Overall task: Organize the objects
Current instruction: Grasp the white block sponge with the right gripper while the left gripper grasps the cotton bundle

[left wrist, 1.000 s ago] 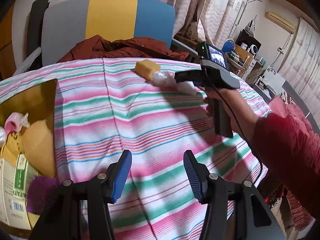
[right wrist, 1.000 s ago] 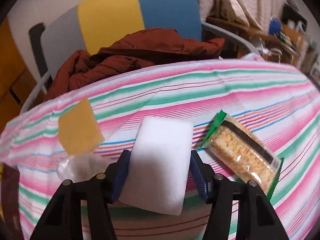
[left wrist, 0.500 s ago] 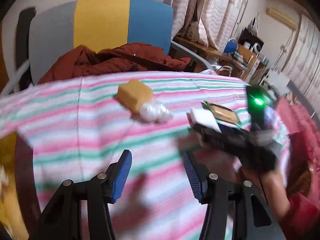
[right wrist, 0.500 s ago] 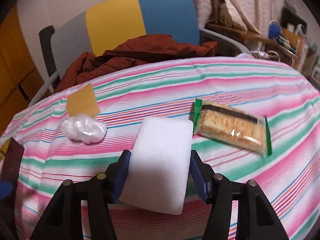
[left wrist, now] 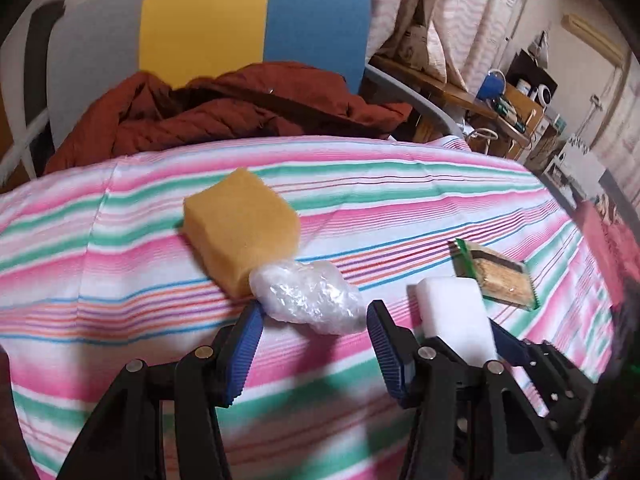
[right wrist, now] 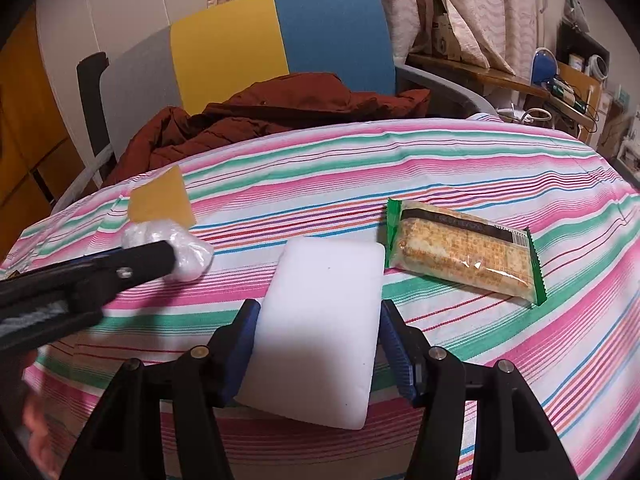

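Presently, the right gripper [right wrist: 316, 334] is clamped on a white rectangular foam block [right wrist: 320, 320], its blue ribbed pads pressing the block's two long sides; the block's long axis runs forward along the fingers, far end tilted slightly right, above the pink, green and white striped cloth [right wrist: 440, 168]. The left gripper [left wrist: 314, 346] stands wide apart and holds nothing, with a crumpled clear plastic wad [left wrist: 308, 298] lying on the cloth just ahead between its fingertips. Touching the wad's far side is a yellow-orange rectangular sponge [left wrist: 240, 224], long axis running diagonally from far left to near right. A green-edged clear packet of crackers [right wrist: 460, 252] lies flat just right of the block, long axis running left to right. Behind the cloth, a rust-red padded jacket [right wrist: 280, 116] is heaped on a grey, yellow and blue chair [right wrist: 280, 40].
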Demonstrator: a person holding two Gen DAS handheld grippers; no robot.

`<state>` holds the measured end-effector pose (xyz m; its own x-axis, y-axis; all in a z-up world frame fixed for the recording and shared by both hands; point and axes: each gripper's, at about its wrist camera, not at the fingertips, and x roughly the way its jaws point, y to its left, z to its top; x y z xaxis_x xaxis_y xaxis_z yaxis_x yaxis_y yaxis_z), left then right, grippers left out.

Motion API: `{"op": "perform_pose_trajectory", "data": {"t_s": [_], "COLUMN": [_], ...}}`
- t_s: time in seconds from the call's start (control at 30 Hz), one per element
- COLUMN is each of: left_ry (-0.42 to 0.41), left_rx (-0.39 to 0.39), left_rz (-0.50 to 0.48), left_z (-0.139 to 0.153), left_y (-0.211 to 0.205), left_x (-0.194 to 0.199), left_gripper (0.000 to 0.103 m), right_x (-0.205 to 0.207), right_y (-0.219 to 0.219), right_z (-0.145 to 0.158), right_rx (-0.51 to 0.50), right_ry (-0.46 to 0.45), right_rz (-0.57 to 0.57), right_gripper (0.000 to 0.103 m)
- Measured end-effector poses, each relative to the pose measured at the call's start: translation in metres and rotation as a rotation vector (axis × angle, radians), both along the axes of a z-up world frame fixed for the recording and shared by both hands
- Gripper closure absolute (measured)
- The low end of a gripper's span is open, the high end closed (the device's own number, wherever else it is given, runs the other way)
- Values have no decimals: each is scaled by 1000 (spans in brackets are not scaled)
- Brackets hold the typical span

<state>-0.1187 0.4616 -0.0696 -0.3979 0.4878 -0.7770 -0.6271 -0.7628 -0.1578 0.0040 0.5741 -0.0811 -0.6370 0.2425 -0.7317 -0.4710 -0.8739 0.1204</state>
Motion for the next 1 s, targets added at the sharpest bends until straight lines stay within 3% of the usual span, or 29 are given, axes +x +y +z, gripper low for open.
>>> {"op": "perform_pose_trajectory", "data": {"t_s": [0.13,0.2,0.23,0.47,0.7,0.77,0.83,0.87,0.9,1.0], "left_ry": [84,94,95,103,118,104,106,88,59,14], "left_rx": [-9,0,5,66,68,68,85,119,150,147], "left_rz": [-51,-75,-73,-80,-66,-100,-102,-89,-77,-22], "left_z": [-4,-7,-6,-5,-4,-3,2,6,9,12], "left_y": [8,7,7,-5,-18,-14,-12,-13,-12,-3], "left_x": [9,12,12,14,19,20,20,18,13,-1], "left_gripper": [55,70,73,82,82,82,73,61,56,55], "right_x": [0,0,0,1,0,0,1,1,1,1], "right_y": [1,0,0,-1,-3,-4,-3,-2,-2,-3], "right_z": [0,0,-1,0,1,1,1,1,1,1], "right_rx": [-6,-4,-5,4,21,29,27,25,24,27], "right_ry": [1,0,1,3,0,-2,3,4,5,5], "right_rz": [2,2,2,-1,-2,-2,-5,-6,-6,-8], "right_gripper": [42,42,42,42,42,42,42,42,42,42]}}
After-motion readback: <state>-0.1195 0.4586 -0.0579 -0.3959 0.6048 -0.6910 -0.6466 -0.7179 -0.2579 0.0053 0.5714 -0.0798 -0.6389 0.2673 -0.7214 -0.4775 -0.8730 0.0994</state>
